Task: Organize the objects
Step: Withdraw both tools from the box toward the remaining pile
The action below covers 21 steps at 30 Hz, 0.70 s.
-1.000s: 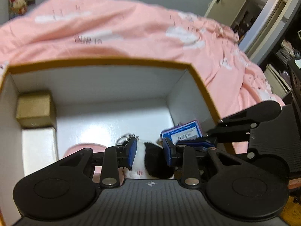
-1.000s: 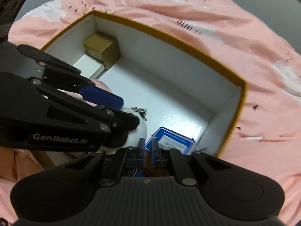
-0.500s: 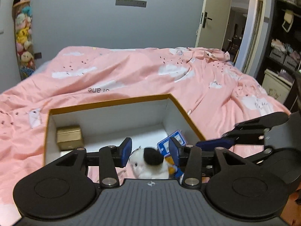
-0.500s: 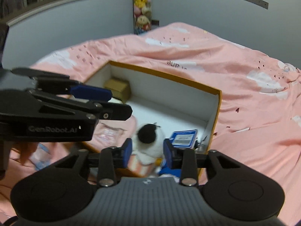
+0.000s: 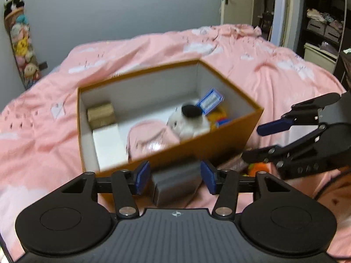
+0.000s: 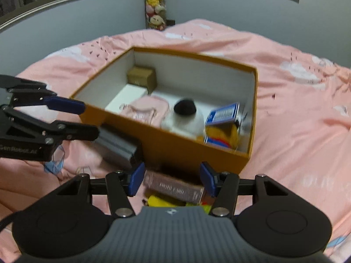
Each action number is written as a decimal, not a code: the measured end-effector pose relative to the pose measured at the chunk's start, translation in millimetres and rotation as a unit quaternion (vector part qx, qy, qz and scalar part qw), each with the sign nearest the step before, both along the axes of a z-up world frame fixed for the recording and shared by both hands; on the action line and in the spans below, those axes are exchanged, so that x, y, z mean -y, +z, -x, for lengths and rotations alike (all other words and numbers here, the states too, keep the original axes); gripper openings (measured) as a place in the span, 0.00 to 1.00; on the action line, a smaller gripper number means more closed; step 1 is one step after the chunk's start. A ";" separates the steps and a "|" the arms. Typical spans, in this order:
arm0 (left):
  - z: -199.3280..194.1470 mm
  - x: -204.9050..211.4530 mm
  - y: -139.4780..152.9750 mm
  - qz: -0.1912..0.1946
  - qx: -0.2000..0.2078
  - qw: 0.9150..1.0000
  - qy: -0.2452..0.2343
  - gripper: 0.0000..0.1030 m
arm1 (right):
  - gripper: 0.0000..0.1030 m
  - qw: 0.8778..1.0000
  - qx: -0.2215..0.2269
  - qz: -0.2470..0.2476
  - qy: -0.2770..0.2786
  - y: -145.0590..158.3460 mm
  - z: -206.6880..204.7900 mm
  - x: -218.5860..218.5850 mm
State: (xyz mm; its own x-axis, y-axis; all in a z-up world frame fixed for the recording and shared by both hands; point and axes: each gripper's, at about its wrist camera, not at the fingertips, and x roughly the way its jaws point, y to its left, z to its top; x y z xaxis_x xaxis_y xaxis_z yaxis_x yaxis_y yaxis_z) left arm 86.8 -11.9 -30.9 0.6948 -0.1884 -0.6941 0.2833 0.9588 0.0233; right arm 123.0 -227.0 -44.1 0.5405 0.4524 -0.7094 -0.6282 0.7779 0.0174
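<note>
On the pink bedspread (image 5: 274, 50) the orange box (image 5: 197, 146) stands open. Inside, from left: a gold carton (image 5: 101, 115), a white slab (image 5: 108, 140), a pink pouch (image 5: 151, 138), a white-and-black plush toy (image 5: 188, 120) and a blue packet (image 5: 209, 103). The left gripper (image 5: 174, 176) is opening, empty, above a grey block (image 5: 175, 186) that lies against the box front. Only the right wrist view shows the pink carton (image 6: 175, 187) under the right gripper (image 6: 171, 178), also opening and empty.
</note>
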 end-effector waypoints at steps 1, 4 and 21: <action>0.4 -1.2 -3.4 -0.001 -0.002 1.000 0.002 0.64 | 0.57 1.000 -0.004 0.003 -0.003 -3.6 -0.9 0.4; 0.7 0.5 -14.9 -0.025 -0.007 1.000 -0.004 0.66 | 0.57 1.000 -0.010 0.020 -0.008 -12.4 -2.4 -1.3; -32.9 -18.4 -33.7 0.092 -0.057 0.989 0.101 0.58 | 0.61 0.999 -0.033 0.007 -0.013 -28.6 -10.2 -5.1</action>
State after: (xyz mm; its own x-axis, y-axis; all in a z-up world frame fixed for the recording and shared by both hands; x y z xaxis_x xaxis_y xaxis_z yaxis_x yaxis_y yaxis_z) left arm 119.7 6.6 -64.6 0.6509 -0.1842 -0.7365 0.0764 0.9811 -0.1778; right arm 133.2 -222.0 -72.7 0.5040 0.4290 -0.7496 -0.6059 0.7941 0.0471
